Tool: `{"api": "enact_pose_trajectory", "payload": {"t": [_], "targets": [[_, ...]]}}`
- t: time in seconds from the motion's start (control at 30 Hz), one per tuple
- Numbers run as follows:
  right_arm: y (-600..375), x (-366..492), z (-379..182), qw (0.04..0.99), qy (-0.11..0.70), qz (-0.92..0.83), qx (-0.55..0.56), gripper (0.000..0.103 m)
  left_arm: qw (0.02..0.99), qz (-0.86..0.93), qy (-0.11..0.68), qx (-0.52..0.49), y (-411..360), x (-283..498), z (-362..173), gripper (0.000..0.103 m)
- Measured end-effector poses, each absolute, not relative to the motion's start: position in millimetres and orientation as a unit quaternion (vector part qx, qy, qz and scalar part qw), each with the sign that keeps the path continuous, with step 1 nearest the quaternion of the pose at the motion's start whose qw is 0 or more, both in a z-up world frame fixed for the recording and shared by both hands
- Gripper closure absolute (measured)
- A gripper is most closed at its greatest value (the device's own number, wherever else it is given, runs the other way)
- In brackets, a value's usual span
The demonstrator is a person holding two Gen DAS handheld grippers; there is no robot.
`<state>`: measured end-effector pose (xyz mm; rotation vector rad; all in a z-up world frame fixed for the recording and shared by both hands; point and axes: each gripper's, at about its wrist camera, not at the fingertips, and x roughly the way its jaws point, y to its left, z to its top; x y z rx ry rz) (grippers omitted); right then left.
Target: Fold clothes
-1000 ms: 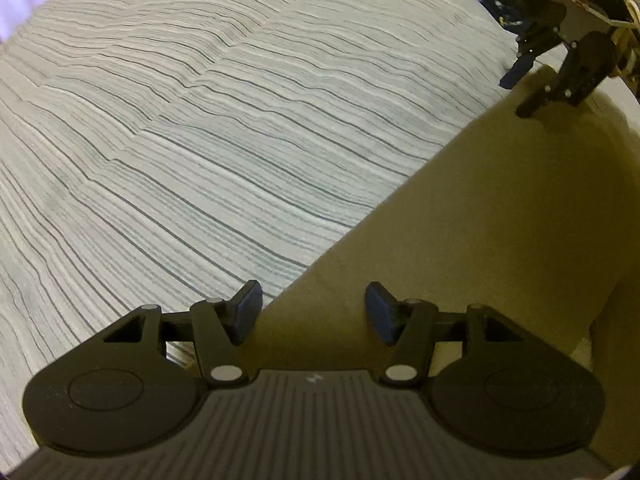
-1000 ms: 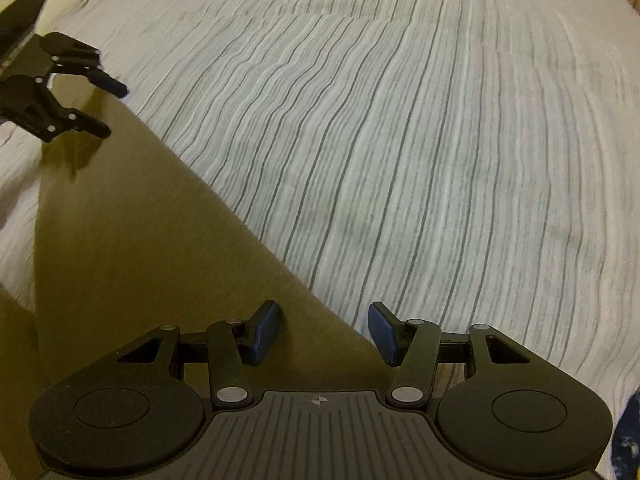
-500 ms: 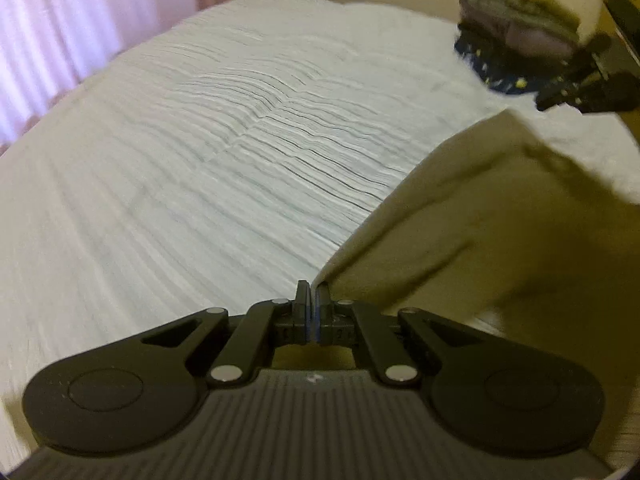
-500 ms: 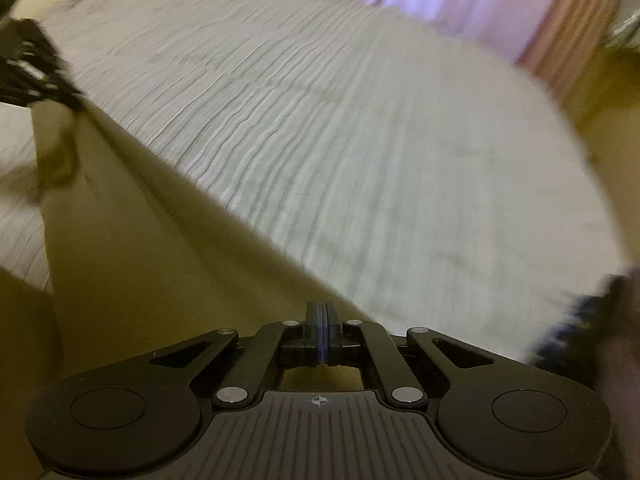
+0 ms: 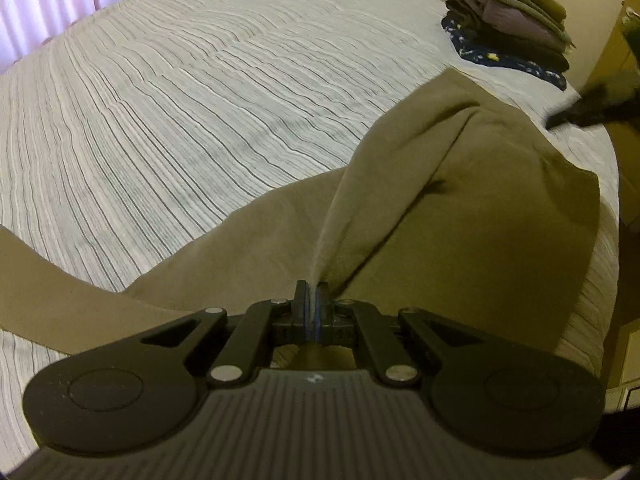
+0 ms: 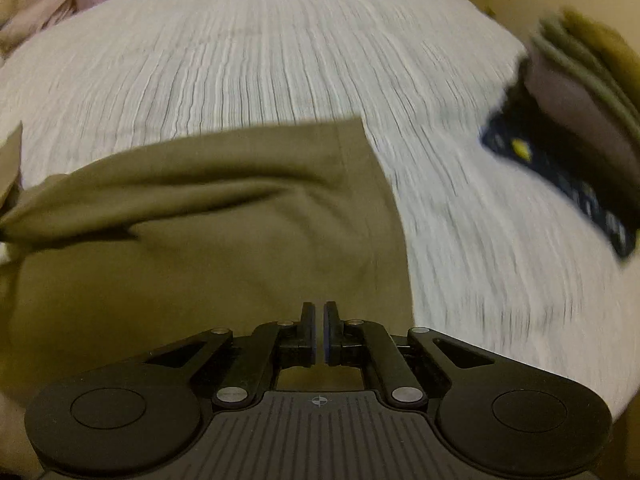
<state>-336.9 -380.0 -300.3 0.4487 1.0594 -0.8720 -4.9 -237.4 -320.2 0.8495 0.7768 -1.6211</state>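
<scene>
An olive-brown garment [image 5: 480, 200] lies spread over the near part of a striped white bed cover [image 5: 200, 100]. My left gripper [image 5: 311, 288] is shut on a raised ridge of the garment, which climbs away from the fingers in a taut fold. In the right wrist view the garment [image 6: 240, 260] lies mostly flat, one square corner out on the bed. My right gripper [image 6: 319, 308] hovers over its near edge, open by a narrow gap, with no cloth between the pads. The left wrist view shows the right gripper [image 5: 592, 104] as a dark blur beyond the garment's far edge.
A stack of folded clothes [image 5: 512, 20] stands at the bed's far right corner, blurred in the right wrist view [image 6: 572, 120]. Crumpled pinkish clothing [image 6: 36, 4] lies at the far left. Pink curtains [image 5: 40, 0] hang behind the bed cover [image 6: 280, 60].
Both grippers shut on the garment's edge, lifted it and swung it across. The right gripper has since let go and parted slightly; the left still grips its fold.
</scene>
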Motion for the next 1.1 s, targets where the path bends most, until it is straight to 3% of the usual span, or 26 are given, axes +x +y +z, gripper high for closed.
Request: {"api": "enact_pose_trajectory", "payload": {"t": [0.07, 0.1, 0.27, 0.63, 0.7, 0.83, 1.1], "targets": [[-400.9, -317.8, -299.6, 0.777, 0.488, -0.372, 0.144, 0.04, 0.55, -0.682, 0.324, 0.357, -237.3, -5.3, -323.5, 0.103], [-412.3, -308.0, -298.9, 0.789, 0.488, -0.357, 0.11, 0.035, 0.553, -0.68, 0.323, 0.356, -235.2, -5.9, -325.5, 0.103], [-481.7, -263.3, -295.1, 0.834, 0.499, -0.233, 0.048, 0.035, 0.567, -0.668, 0.334, 0.347, -231.5, -10.5, -335.2, 0.103], [-617.7, -277.2, -361.9, 0.775, 0.514, -0.214, 0.298, 0.036, 0.601, -0.641, 0.35, 0.325, -229.3, -4.9, -337.7, 0.103], [-621.6, -287.8, -369.1, 0.771, 0.5, -0.2, 0.341, 0.072, 0.607, -0.639, 0.347, 0.321, -226.9, -6.1, -333.0, 0.103], [-609.4, -307.0, -353.9, 0.802, 0.462, -0.182, 0.332, 0.076, 0.618, -0.634, 0.341, 0.314, -222.1, -8.5, -323.6, 0.103], [-515.5, -374.5, -248.4, 0.888, 0.339, -0.235, 0.202, 0.076, 0.637, -0.624, 0.337, 0.303, -210.5, -15.1, -308.3, 0.103]]}}
